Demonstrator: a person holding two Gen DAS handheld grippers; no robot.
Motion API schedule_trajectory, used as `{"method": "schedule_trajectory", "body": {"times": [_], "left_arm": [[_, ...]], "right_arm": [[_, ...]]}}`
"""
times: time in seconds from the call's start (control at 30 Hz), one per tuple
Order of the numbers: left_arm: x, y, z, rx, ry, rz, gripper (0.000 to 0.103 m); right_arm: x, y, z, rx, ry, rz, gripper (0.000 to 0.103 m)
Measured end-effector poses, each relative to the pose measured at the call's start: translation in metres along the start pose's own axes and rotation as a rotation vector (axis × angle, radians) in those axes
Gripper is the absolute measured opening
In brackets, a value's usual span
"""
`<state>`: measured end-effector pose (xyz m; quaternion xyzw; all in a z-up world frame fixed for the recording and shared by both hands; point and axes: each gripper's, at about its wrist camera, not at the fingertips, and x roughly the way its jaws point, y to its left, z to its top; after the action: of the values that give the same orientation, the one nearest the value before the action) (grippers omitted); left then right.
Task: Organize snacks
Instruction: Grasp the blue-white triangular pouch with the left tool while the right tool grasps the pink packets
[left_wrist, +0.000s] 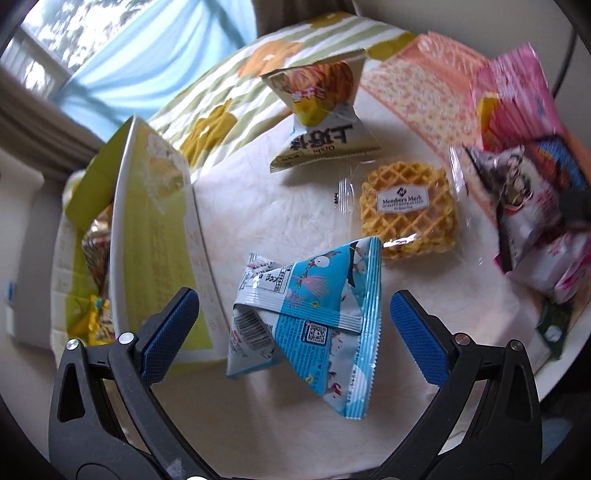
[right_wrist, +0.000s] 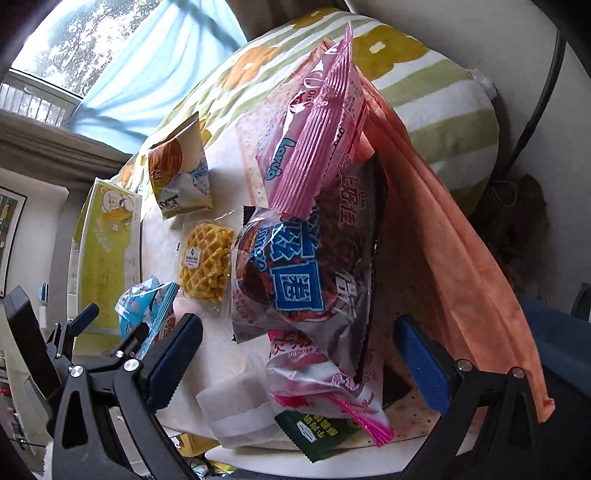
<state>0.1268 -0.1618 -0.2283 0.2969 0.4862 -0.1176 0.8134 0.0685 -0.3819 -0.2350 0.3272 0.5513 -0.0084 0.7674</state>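
Note:
A light blue snack packet (left_wrist: 306, 310) lies on the white table between the open fingers of my left gripper (left_wrist: 293, 325); it also shows in the right wrist view (right_wrist: 144, 302). Beyond it lie a wrapped waffle (left_wrist: 408, 210) and a yellow-white chip packet (left_wrist: 325, 118). My right gripper (right_wrist: 297, 358) is open over a pile of snacks: a dark bag with blue characters (right_wrist: 306, 273), a pink bag (right_wrist: 314, 136) and pink-white packets (right_wrist: 317, 380). The left gripper (right_wrist: 79, 321) shows at the left of the right wrist view.
A green-yellow box (left_wrist: 155, 236) holding snacks stands at the left, also in the right wrist view (right_wrist: 103, 251). An orange cloth bag (right_wrist: 461, 258) lies under the pile. A striped flowered pillow (left_wrist: 229, 96) is behind. A green packet (right_wrist: 317, 432) sits at the table's front edge.

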Motion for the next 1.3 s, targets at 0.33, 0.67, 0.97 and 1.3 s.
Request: {"method": "schedule_trajectory", "body": {"times": [0.33, 0.67, 0.97, 1.3], "left_arm": [[0.024, -0.012, 0.005, 0.099, 0.049, 0.019, 0.103], [0.054, -0.007, -0.005, 0.052, 0.151, -0.036, 0.103], [0.062, 0.011, -0.013, 0.001, 0.15, -0.079, 0.086], [0.051, 0.022, -0.014, -0.073, 0.128, -0.127, 0.082]], "right_arm": [[0.018, 0.005, 0.014, 0.043, -0.018, -0.057, 0.103], [0.028, 0.016, 0.019, 0.01, -0.013, -0.145, 0.103], [0.036, 0.018, 0.023, -0.018, -0.009, -0.162, 0.103], [0.045, 0.023, 0.025, -0.054, 0.004, -0.158, 0.088]]}}
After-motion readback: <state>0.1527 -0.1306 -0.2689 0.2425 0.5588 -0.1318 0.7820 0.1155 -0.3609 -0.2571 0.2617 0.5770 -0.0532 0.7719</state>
